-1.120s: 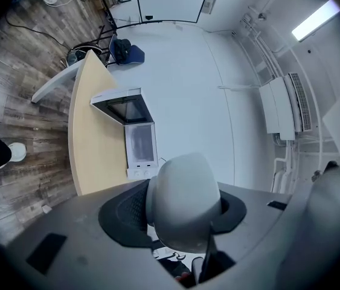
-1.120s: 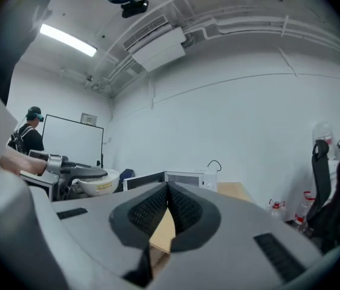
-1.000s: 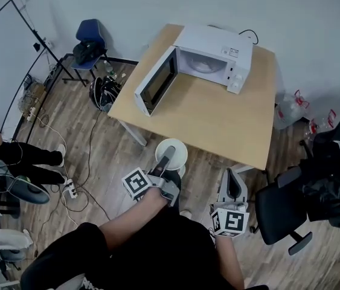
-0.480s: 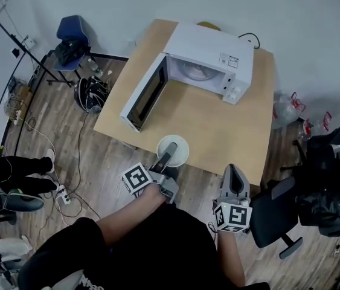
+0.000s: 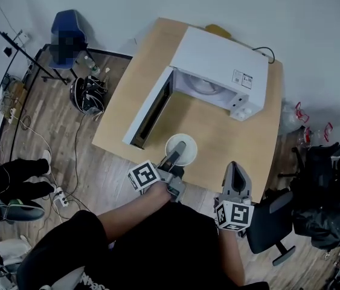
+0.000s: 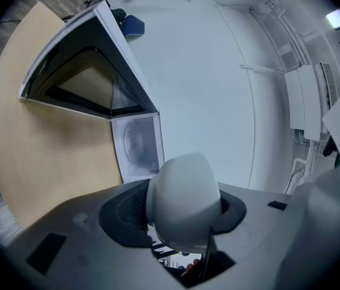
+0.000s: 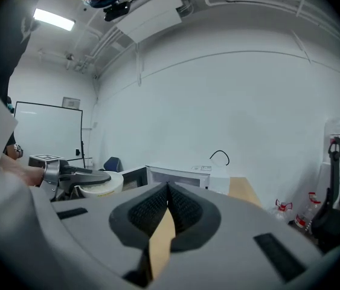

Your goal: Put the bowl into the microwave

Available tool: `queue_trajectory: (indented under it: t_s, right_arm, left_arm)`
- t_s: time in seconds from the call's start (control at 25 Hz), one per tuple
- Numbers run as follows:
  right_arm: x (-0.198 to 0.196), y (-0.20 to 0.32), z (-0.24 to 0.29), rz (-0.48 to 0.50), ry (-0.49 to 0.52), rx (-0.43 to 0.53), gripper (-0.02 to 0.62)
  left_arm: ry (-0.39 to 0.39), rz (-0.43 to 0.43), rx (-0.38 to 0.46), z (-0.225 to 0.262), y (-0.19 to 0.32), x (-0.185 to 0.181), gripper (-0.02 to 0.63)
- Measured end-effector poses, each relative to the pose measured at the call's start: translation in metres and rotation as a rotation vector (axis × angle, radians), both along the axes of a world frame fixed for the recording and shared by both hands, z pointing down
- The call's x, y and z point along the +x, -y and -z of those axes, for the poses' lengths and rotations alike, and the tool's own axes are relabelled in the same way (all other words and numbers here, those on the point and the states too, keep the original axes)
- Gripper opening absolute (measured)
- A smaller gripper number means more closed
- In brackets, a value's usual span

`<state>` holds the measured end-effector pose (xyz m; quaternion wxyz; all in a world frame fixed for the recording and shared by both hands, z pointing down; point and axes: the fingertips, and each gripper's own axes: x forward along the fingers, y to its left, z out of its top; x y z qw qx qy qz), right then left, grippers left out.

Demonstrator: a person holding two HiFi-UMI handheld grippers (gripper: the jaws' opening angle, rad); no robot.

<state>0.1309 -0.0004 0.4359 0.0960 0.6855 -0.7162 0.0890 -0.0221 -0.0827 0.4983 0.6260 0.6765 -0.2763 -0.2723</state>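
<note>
In the head view the left gripper (image 5: 178, 148) lies across the bowl (image 5: 191, 151), so we see only the rim on either side. The microwave (image 5: 218, 62) hides most of its cavity under its own top, and its label (image 5: 243, 80) is too small for us to read. At the left edge a person's legs (image 5: 19, 169) are cut off. In the left gripper view the bowl (image 6: 182, 204) covers the cavity's lower part.

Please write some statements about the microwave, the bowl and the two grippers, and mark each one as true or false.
1. The white microwave oven has its door open. True.
2. The left gripper has its jaws closed on the round white bowl. True.
3. The round white bowl sits inside the white microwave oven. False: the left gripper holds it outside the oven.
4. The right gripper holds a cup. False: its jaws are together with nothing between them.
</note>
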Motion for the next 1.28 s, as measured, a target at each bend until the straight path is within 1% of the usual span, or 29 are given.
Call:
queue_trajectory:
  t_s: [0.08,0.36,0.64,0.8,1.04,1.28]
  right_arm:
    - [-0.002,0.015,-0.002,-0.002,-0.013,-0.013,0.060]
    - [0.003,0.053,-0.002,-0.039,-0.042,-0.037,0.060]
    - [0.018,0.070,-0.013,-0.070,-0.020,-0.076,0.060]
    - [0.031,0.079,-0.018,-0.070,-0.008,-0.074,0.060]
    - [0.045,0.106,-0.029,-0.036,0.008,-0.076,0.060]
    - [0.055,0.137,-0.044,0.002,0.034,-0.096,0.060]
  left_arm:
    - [0.015,-0.017,-0.025,-0.009,0.013,0.002,0.199]
    - [0.037,-0.046,-0.051,-0.028,0.064,0.012,0.200]
    - [0.069,-0.065,-0.068,-0.050,0.102,0.034,0.199]
    - [0.081,-0.044,-0.082,-0.067,0.127,0.047,0.199]
    - [0.120,0.034,-0.081,-0.090,0.185,0.056,0.200]
    - [0.160,0.030,-0.087,-0.116,0.234,0.083,0.199]
